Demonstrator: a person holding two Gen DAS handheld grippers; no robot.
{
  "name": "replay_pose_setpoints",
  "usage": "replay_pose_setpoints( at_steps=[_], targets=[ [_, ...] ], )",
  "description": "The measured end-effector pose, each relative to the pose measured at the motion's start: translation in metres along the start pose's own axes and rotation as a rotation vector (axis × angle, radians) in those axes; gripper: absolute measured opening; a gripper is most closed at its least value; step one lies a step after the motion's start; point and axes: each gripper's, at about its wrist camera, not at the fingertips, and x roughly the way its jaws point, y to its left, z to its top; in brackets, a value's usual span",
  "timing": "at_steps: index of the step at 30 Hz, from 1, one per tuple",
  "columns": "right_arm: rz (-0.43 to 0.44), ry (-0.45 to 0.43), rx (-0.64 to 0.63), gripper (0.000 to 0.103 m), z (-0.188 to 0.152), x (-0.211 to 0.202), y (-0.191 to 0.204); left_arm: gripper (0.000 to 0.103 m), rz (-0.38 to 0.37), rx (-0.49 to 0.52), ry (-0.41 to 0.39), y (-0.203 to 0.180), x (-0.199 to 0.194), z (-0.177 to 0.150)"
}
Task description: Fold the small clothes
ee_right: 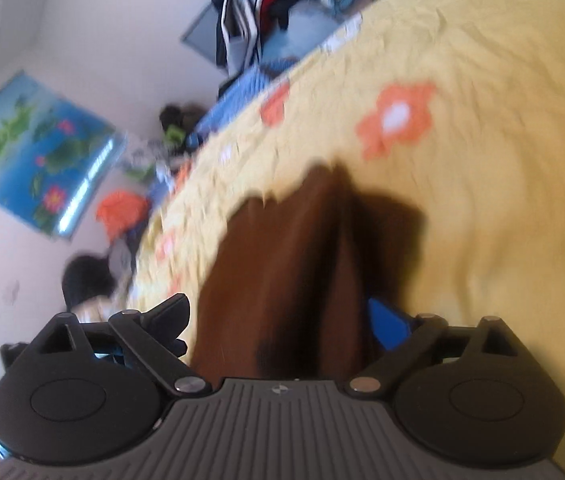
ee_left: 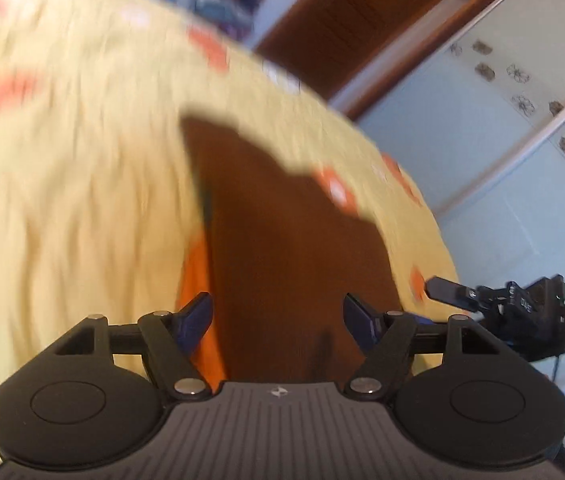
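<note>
A brown garment (ee_left: 282,240) lies on a yellow bedspread with orange flowers (ee_left: 62,160). In the left wrist view it fills the space between my left gripper's (ee_left: 278,316) spread blue-padded fingers; an orange lining edge shows at its left. The right gripper (ee_left: 442,288) shows at the right edge of that view. In the right wrist view the brown garment (ee_right: 282,272) bunches into a fold between my right gripper's (ee_right: 282,320) spread fingers. Both views are motion-blurred, and I cannot tell whether the cloth touches the pads.
A pile of mixed clothes (ee_right: 274,4) sits at the far end of the bedspread (ee_right: 482,120). More clothes (ee_right: 122,208) lie beside the bed, near a blue poster (ee_right: 34,144). A wooden door (ee_left: 362,20) and wardrobe panels (ee_left: 502,120) stand beyond the bed.
</note>
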Motion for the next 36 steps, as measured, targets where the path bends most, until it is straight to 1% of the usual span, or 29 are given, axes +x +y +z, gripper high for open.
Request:
replay_pose_setpoints(
  at_steps=[2, 3, 4, 5, 6, 7, 10, 11, 12, 13, 14, 15, 16, 17, 19, 20, 21, 23, 24, 26, 27, 28, 29, 30, 31, 32, 33, 35, 36],
  targets=[
    [-0.028, 0.033, -0.006, 0.094, -0.019, 0.002, 0.002, 0.068, -0.014, -0.029, 0.048, 0.003, 0.012, -0.020],
    [-0.032, 0.058, -0.001, 0.089, -0.029, 0.006, 0.003, 0.055, -0.012, -0.016, 0.025, 0.000, 0.014, -0.026],
    [-0.036, 0.082, -0.009, 0.075, -0.039, 0.012, 0.007, 0.042, 0.012, 0.003, 0.021, -0.004, 0.017, -0.030],
    [-0.035, 0.078, -0.047, 0.061, -0.049, 0.017, 0.013, 0.021, 0.036, 0.008, 0.037, -0.006, 0.023, -0.029],
    [-0.060, 0.093, -0.079, 0.036, -0.057, 0.024, 0.021, 0.018, 0.053, 0.004, 0.040, -0.008, 0.023, -0.030],
    [-0.078, 0.102, -0.101, 0.033, -0.067, 0.026, 0.026, 0.017, 0.058, 0.012, 0.033, -0.009, 0.018, -0.030],
    [-0.057, 0.090, -0.133, 0.030, -0.076, 0.025, 0.042, 0.016, 0.067, 0.087, 0.023, -0.020, 0.000, -0.038],
    [-0.049, 0.087, -0.122, 0.030, -0.080, 0.021, 0.042, 0.019, 0.086, 0.119, 0.035, -0.022, 0.000, -0.042],
    [-0.053, 0.090, -0.110, 0.030, -0.084, 0.026, 0.042, 0.023, 0.132, 0.161, 0.041, -0.025, 0.001, -0.048],
    [-0.052, 0.086, -0.102, 0.032, -0.088, 0.026, 0.038, 0.024, 0.170, 0.200, 0.020, -0.028, -0.002, -0.054],
    [-0.029, 0.064, -0.079, 0.037, -0.090, 0.021, 0.032, 0.025, 0.191, 0.238, -0.010, -0.033, -0.009, -0.059],
    [-0.018, 0.055, -0.043, 0.050, -0.087, 0.024, 0.033, 0.028, 0.210, 0.278, -0.037, -0.039, -0.018, -0.062],
    [-0.031, 0.045, -0.007, 0.070, -0.082, 0.026, 0.038, 0.031, 0.237, 0.323, -0.070, -0.048, -0.026, -0.066],
    [-0.040, 0.007, 0.007, 0.076, -0.076, 0.021, 0.043, 0.034, 0.262, 0.369, -0.108, -0.056, -0.034, -0.068],
    [-0.025, -0.109, -0.034, 0.078, -0.063, 0.012, 0.061, 0.037, 0.294, 0.473, -0.175, -0.074, -0.042, -0.073],
    [-0.012, -0.131, -0.042, 0.078, -0.055, 0.015, 0.070, 0.041, 0.303, 0.516, -0.188, -0.082, -0.041, -0.074],
    [0.008, -0.135, -0.039, 0.078, -0.047, 0.022, 0.078, 0.044, 0.305, 0.549, -0.180, -0.087, -0.035, -0.074],
    [0.042, -0.094, -0.041, 0.078, -0.030, 0.047, 0.087, 0.046, 0.294, 0.569, -0.128, -0.093, -0.016, -0.074],
    [0.022, -0.054, -0.046, 0.078, -0.023, 0.065, 0.088, 0.046, 0.291, 0.567, -0.096, -0.093, -0.003, -0.074],
    [-0.073, 0.025, -0.055, 0.078, -0.018, 0.103, 0.082, 0.046, 0.335, 0.565, -0.048, -0.089, 0.021, -0.074],
    [-0.098, 0.064, -0.069, 0.064, -0.020, 0.122, 0.082, 0.047, 0.356, 0.569, -0.048, -0.087, 0.025, -0.076],
    [-0.107, 0.076, -0.116, 0.028, -0.023, 0.132, 0.084, 0.048, 0.352, 0.571, -0.056, -0.087, 0.023, -0.078],
    [-0.132, 0.095, -0.172, 0.024, -0.025, 0.139, 0.089, 0.052, 0.337, 0.566, -0.060, -0.088, 0.018, -0.080],
    [-0.128, 0.092, -0.196, 0.023, -0.024, 0.140, 0.090, 0.060, 0.318, 0.557, -0.065, -0.086, 0.013, -0.081],
    [-0.115, 0.082, -0.190, 0.021, -0.022, 0.137, 0.085, 0.065, 0.301, 0.549, -0.073, -0.084, 0.007, -0.081],
    [-0.105, 0.072, -0.163, 0.021, -0.021, 0.136, 0.077, 0.076, 0.301, 0.538, -0.084, -0.082, 0.002, -0.081],
    [-0.087, 0.057, -0.130, 0.021, -0.022, 0.136, 0.069, 0.083, 0.311, 0.522, -0.092, -0.079, -0.001, -0.080],
    [-0.041, 0.036, -0.097, 0.022, -0.027, 0.136, 0.064, 0.083, 0.309, 0.465, -0.085, -0.071, -0.002, -0.072],
    [-0.039, 0.031, -0.102, 0.031, -0.028, 0.136, 0.068, 0.083, 0.298, 0.416, -0.072, -0.064, -0.002, -0.066]
  ],
)
